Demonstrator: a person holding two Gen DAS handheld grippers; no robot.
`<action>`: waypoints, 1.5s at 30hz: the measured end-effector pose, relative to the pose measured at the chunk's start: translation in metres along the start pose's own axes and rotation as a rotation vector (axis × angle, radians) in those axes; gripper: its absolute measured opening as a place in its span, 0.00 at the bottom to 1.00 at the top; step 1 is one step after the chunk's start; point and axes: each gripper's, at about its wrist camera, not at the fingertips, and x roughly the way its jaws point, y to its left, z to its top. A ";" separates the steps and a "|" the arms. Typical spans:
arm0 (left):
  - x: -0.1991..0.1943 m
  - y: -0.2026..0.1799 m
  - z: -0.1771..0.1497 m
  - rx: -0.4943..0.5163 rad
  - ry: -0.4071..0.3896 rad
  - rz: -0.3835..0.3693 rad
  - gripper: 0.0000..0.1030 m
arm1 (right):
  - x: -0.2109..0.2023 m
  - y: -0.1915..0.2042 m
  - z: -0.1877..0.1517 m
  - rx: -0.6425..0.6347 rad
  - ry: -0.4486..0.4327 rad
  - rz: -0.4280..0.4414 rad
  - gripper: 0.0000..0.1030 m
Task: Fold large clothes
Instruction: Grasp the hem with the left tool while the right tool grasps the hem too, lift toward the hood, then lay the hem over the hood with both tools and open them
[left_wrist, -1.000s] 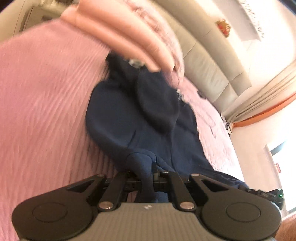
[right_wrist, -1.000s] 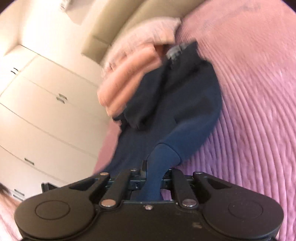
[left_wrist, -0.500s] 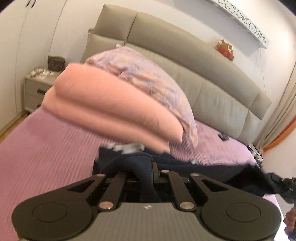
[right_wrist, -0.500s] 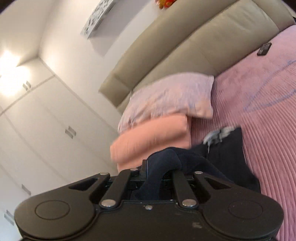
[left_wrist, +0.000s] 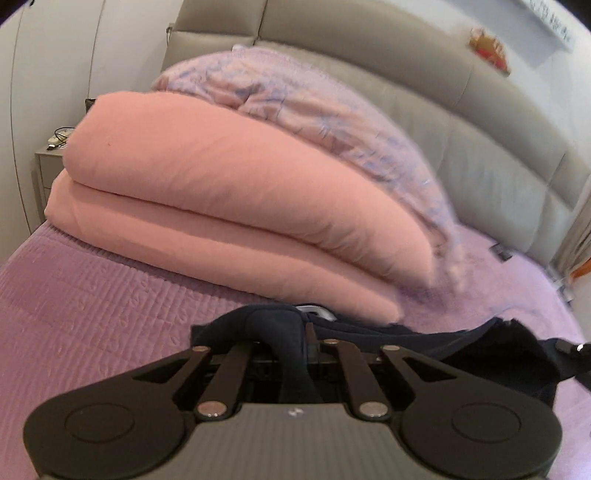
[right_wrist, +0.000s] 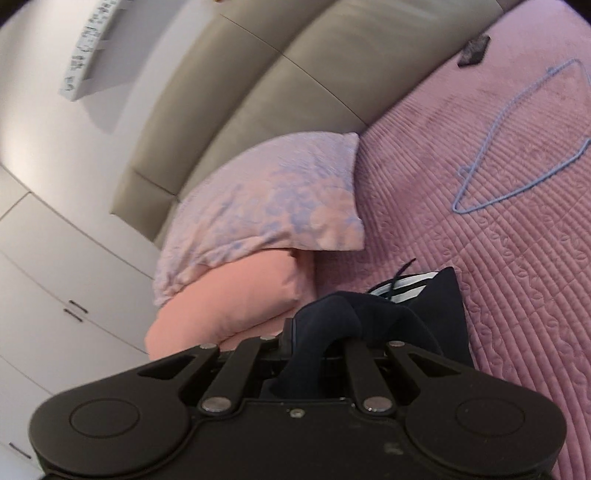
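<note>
Navy garment carried across the bed, pinched at two points

Nearest, a fold of the navy garment (left_wrist: 288, 343) was pinched in the left gripper (left_wrist: 295, 354), whose jaws were beginning to open with the cloth between them; another fold was clamped in the right gripper (right_wrist: 317, 350), pressed tight. Both grippers were angled downward over the purple bedspread (left_wrist: 92, 306), apparently so the edge could be laid flat for a fold. The garment sagged between them, low over the bedspread. Farther off, a folded pink duvet (left_wrist: 221, 192) and patterned pillow (right_wrist: 266, 206) were stacked against the headboard (left_wrist: 480, 155); a blue hanger (right_wrist: 517, 147) lay to the right.
</note>
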 end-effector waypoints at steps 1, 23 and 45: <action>0.017 0.006 0.003 -0.012 0.025 0.011 0.17 | 0.015 -0.006 0.004 0.005 -0.002 -0.035 0.11; 0.118 0.074 -0.003 0.319 0.242 -0.297 0.77 | 0.144 -0.030 0.003 -0.621 0.166 -0.221 0.76; 0.129 0.048 -0.006 0.306 -0.068 0.081 0.07 | 0.098 -0.017 0.000 -0.573 -0.118 -0.268 0.08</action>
